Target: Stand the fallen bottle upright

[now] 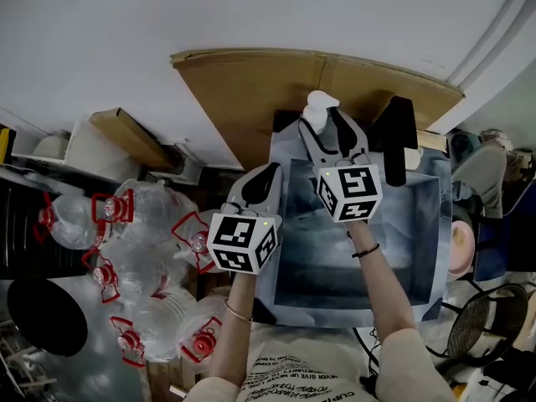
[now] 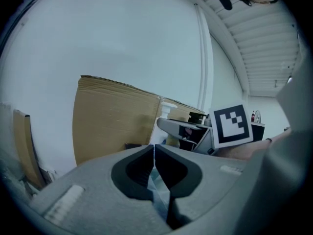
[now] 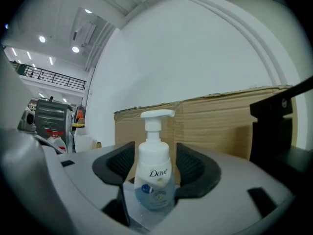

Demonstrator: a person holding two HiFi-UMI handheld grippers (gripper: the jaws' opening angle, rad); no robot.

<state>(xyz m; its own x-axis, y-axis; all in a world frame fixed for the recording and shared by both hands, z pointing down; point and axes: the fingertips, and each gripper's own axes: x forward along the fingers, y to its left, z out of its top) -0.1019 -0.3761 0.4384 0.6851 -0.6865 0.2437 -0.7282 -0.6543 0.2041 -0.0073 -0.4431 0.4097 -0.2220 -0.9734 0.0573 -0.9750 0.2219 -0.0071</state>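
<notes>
Two fingers (image 3: 195,168) of the right gripper (image 1: 333,134) stand apart, one on each side of the white pump bottle (image 3: 153,173). As far as I can see, their dark pads sit just off its sides rather than pressing on it. The bottle stands upright between them, pump head uppermost, its base on the pale blue surface (image 1: 402,224). The standing-up looks done, and what remains is to get clear of the bottle.

That is where I'd expect trouble. The gaps on either side are slim, so if the gripper backs away crooked or swings sideways too soon, a pad could catch the rounded body and tip it over again. With that pump on top the bottle looks top-heavy, so a small nudge might be enough. A straight pull back along the fingers seems safest.

The left gripper (image 2: 154,153) hangs beside the right one and nearer the person, its fingers together with nothing between them. Behind the bottle a sheet of cardboard (image 3: 215,116) stands against the white wall, and a push forward could knock the bottle towards it.
</notes>
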